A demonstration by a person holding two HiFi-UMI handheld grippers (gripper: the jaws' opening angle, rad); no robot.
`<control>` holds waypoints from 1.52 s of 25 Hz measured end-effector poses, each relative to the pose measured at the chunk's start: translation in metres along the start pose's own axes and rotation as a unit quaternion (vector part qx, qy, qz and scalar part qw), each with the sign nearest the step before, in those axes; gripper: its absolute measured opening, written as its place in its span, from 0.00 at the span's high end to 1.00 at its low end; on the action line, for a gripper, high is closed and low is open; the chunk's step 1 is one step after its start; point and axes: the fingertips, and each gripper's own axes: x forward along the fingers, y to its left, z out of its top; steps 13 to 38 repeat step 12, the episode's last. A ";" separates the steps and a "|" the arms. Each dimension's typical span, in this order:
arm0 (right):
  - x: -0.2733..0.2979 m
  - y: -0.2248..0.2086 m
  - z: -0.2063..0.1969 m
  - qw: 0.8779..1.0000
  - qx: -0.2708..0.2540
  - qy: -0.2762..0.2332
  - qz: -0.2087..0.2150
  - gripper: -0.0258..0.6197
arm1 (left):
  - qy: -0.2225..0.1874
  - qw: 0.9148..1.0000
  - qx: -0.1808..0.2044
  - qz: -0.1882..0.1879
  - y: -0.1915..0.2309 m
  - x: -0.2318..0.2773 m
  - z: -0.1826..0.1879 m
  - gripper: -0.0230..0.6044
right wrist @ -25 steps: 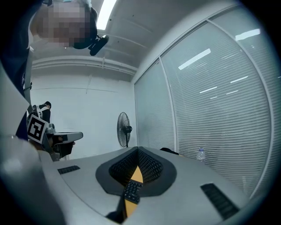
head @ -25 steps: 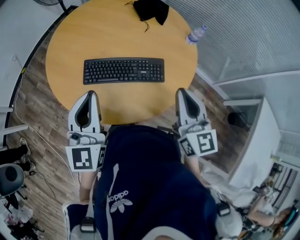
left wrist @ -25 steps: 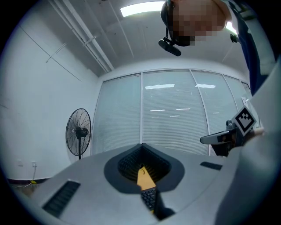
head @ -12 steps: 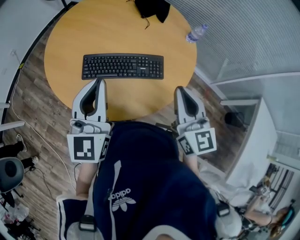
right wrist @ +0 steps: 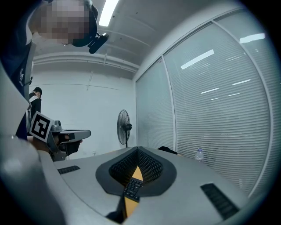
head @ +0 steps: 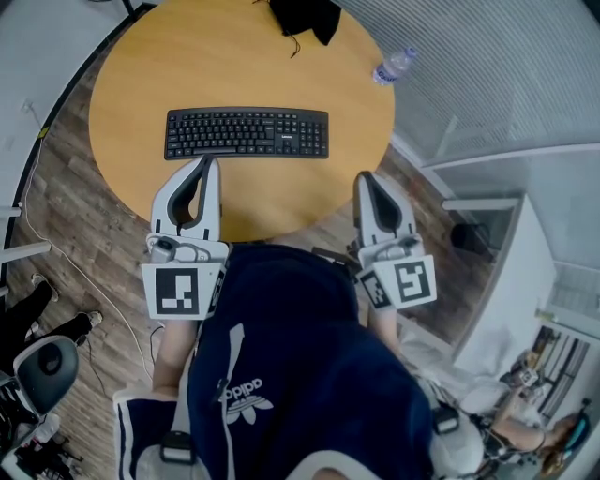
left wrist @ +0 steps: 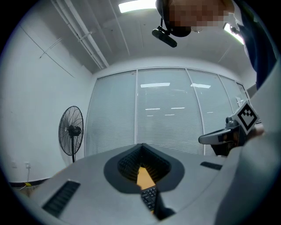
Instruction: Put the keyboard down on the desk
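Observation:
A black keyboard (head: 247,133) lies flat on the round wooden table (head: 141,84), long side facing me. My left gripper (head: 210,161) is shut and empty, its tip just short of the keyboard's near edge, left of middle. Near the table's near right rim, my right gripper (head: 364,178) is also shut and holds nothing. In the left gripper view the closed jaws (left wrist: 141,147) leave a slit that shows keyboard keys (left wrist: 150,196). The right gripper view shows its closed jaws (right wrist: 137,150) with the keyboard (right wrist: 132,188) beyond.
A black cloth (head: 302,17) lies at the table's far edge and a water bottle (head: 392,67) at its right rim. A standing fan (left wrist: 71,131) is by the wall. An office chair (head: 37,370) and a white cabinet (head: 511,281) flank me.
My left gripper has moved forward and a little to the right, over the table's near edge toward the keyboard. The right gripper and the keyboard have stayed put.

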 end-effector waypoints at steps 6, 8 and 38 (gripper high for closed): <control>-0.001 -0.001 -0.002 1.000 0.001 0.002 0.000 0.96 | 0.007 1.000 -0.006 0.010 0.002 0.001 -0.003 0.96; -0.001 -0.001 -0.003 1.000 0.002 0.004 0.001 0.96 | 0.007 1.000 -0.008 0.008 0.002 0.001 -0.004 0.96; -0.002 -0.004 -0.003 1.000 0.000 0.005 0.000 0.96 | 0.000 1.000 -0.009 0.007 0.000 0.003 0.000 0.96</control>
